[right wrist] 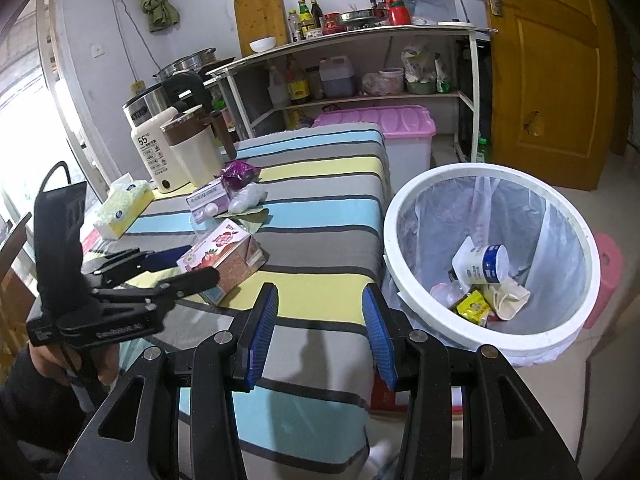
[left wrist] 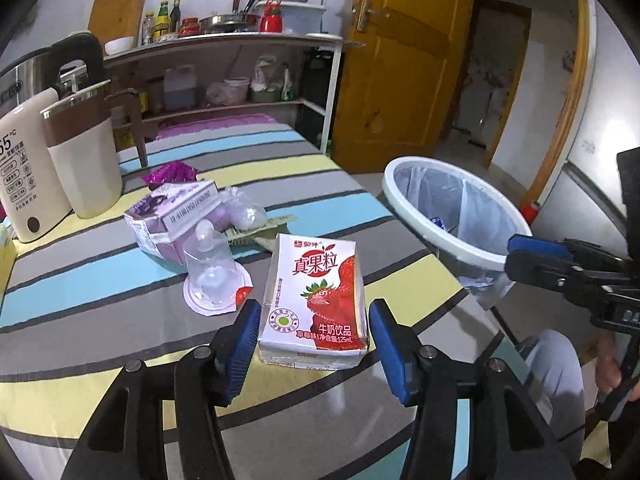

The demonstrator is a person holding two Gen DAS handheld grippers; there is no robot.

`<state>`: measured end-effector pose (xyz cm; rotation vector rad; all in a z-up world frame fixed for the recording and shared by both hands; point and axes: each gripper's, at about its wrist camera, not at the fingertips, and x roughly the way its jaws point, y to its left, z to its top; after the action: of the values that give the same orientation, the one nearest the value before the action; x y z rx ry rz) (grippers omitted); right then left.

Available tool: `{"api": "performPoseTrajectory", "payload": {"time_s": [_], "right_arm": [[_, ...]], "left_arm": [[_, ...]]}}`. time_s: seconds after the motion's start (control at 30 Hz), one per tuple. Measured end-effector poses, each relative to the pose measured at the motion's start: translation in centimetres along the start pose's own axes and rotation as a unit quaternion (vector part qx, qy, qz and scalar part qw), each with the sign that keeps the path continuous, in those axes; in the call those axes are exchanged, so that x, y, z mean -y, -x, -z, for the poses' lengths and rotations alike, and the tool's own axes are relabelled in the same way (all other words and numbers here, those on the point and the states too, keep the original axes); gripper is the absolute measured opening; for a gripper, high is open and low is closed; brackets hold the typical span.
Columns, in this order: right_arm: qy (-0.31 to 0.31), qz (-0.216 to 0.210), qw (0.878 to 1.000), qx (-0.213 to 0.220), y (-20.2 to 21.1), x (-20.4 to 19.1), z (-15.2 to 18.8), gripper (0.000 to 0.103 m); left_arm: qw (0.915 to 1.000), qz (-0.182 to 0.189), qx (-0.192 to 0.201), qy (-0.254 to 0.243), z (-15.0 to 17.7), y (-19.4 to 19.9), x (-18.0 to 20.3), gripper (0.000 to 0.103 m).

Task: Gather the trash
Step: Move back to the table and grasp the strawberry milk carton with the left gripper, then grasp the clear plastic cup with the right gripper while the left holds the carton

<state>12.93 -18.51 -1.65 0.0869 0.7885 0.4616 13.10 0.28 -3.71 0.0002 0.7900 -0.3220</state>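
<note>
Striped tablecloth [left wrist: 120, 304] carries a white-and-red strawberry milk carton [left wrist: 316, 300], lying flat, corners dented. Left gripper [left wrist: 314, 344] spread wide, a finger on each side of it, not clamped. Right gripper [right wrist: 320, 332] apart, empty, beside the bin [right wrist: 576, 320]

left gripper [left wrist: 312, 344]: black frame, ribbed blue pads, silver screws | right gripper [right wrist: 320, 332]: same | grey trouser leg [left wrist: 556, 384] beside it
</note>
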Motion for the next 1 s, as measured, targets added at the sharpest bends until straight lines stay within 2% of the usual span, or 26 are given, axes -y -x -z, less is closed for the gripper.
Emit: {"api": "performPoseTrajectory", "payload": {"time_s": [0.1,0.53,1.0], "right_arm": [[0.000,0.001,1.000,0.000,0.1,-0.1,0.0,0.045],[0.007,-0.010,1.000,-0.010,-0.4,-1.5,-0.3,0.045],[0.075,-0.044,0.996,-0.032,-4.2,-7.3,-2.1,0.045]], "left_arm": [[0.9998,-0.016,-0.013,0.007,0.0,-0.5,0.0,0.055],[0.9978,-0.026,0.036,0.050,2.2,3.9,-0.8,0.053],[0.9853,-0.099,0.070,0.120,3.3,7.9,-5.6,0.053]]}}
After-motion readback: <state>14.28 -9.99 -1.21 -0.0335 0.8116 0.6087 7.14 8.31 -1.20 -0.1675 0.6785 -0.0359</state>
